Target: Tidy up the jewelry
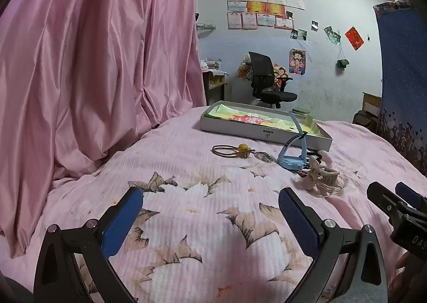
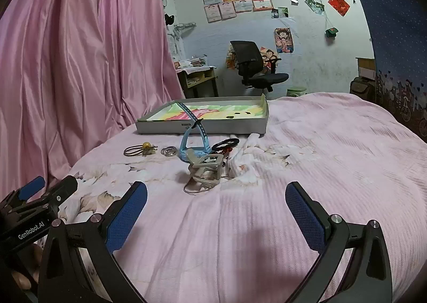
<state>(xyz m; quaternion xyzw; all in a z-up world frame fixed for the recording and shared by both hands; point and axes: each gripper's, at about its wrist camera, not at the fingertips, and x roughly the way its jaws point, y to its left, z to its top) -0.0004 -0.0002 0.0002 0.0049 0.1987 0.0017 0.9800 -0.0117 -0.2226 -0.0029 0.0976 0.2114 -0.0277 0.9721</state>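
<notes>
A: Where are the two grippers?
B: The left hand-held gripper (image 1: pixel 210 219) has its blue fingers wide apart, with nothing between them; it hangs over the bed (image 1: pixel 186 249); the right hand-held gripper (image 2: pixel 216 217) is wide apart too, and holds nothing.

A: And the jewelry?
B: Look for the blue watch (image 2: pixel 193 140); it stands up on the bed, just in front of the grey box (image 2: pixel 202 126); its strap leans on the box wall. Left of the watch lie the silver rings (image 2: pixel 168 151); further left is the hair tie with a yellow bead (image 2: pixel 140 149).

A: What is nearer to us than the watch?
B: A pale hair clip (image 2: pixel 206 168), touching the watch; a black beaded band (image 2: pixel 225 144) is just right of the watch.
</notes>
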